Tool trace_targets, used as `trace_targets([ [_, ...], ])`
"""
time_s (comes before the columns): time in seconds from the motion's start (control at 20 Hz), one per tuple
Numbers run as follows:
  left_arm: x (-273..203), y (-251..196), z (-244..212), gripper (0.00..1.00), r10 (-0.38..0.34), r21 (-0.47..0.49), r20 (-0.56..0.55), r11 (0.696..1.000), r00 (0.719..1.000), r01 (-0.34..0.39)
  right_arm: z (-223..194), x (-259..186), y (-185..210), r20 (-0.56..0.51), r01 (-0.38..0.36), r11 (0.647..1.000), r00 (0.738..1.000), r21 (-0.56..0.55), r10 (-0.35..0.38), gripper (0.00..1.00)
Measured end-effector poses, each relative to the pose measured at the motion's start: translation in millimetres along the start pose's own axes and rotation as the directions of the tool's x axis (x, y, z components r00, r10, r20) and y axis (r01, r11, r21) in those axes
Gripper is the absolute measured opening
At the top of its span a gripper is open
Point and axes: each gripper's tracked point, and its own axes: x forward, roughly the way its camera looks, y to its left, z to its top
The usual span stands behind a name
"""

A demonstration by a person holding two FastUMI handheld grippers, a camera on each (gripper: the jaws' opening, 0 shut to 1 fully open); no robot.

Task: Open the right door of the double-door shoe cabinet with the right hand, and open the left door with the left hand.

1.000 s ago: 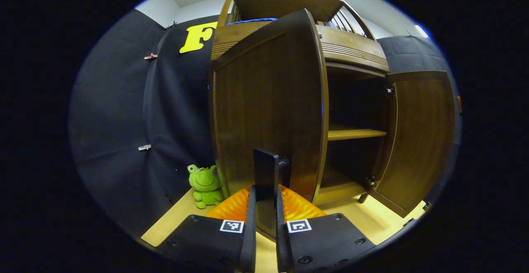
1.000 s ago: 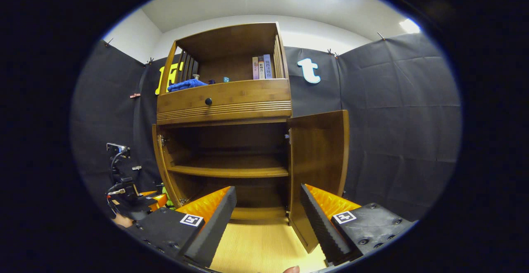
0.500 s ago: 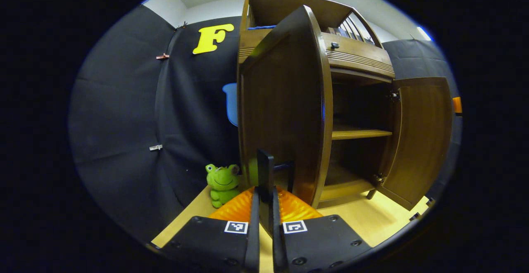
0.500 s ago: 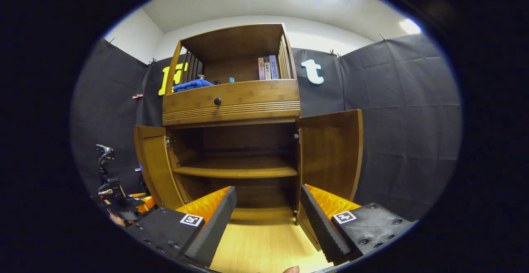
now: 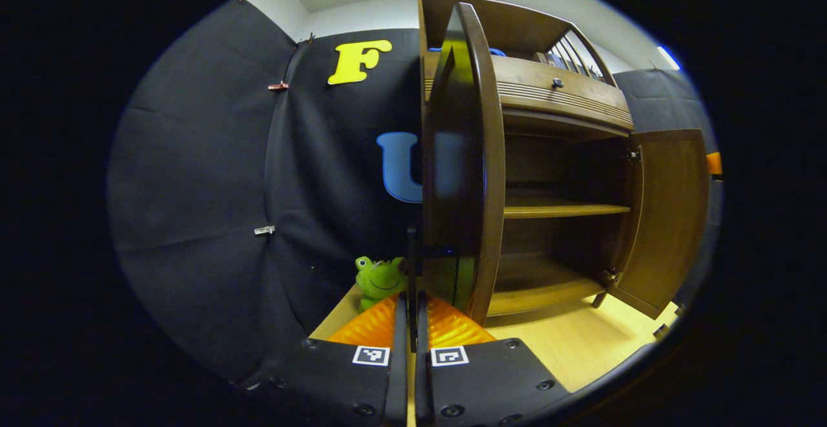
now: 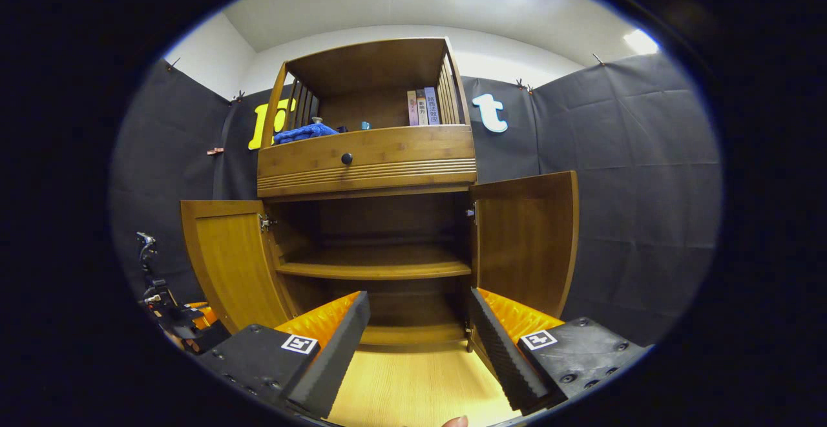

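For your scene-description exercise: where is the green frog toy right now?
In the left gripper view, the green frog toy sits on the pale floor by the black cloth wall, just left of the open left door and beyond the left hand-held gripper.

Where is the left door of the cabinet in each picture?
Left gripper view: the left door stands edge-on in the middle, right ahead of the left gripper, which is shut on its dark handle.
Right gripper view: the same door is at the left, swung wide open.
Shared landmark: the middle shelf inside the cabinet.
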Motion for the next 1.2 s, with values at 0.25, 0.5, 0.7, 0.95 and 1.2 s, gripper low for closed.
trace_targets([
  [0.25,-2,6,-1,0.15,-0.013,0.005,-0.004,1.000,1.000,0.013,-3,4,4,-0.007,-0.002,1.000,1.000,-0.003,0.002,1.00],
  [0.5,-9,16,0,0.26,0.045,0.025,0.003,0.999,0.999,-0.045,-5,7,3,-0.015,0.000,1.000,1.000,-0.014,0.000,1.00],
  [0.7,-21,36,10,0.74,0.118,0.034,0.036,0.992,0.992,-0.120,-7,15,-1,-0.018,-0.009,1.000,1.000,-0.017,0.008,0.98],
  [0.95,-57,17,30,0.95,0.120,0.046,0.072,0.991,0.990,-0.123,-5,26,-14,-0.020,-0.020,1.000,1.000,-0.012,0.020,0.98],
  [1.2,-78,-23,53,0.95,0.117,0.003,0.117,0.993,0.986,-0.118,-1,29,-29,-0.011,-0.050,0.999,0.999,-0.021,0.050,0.98],
])
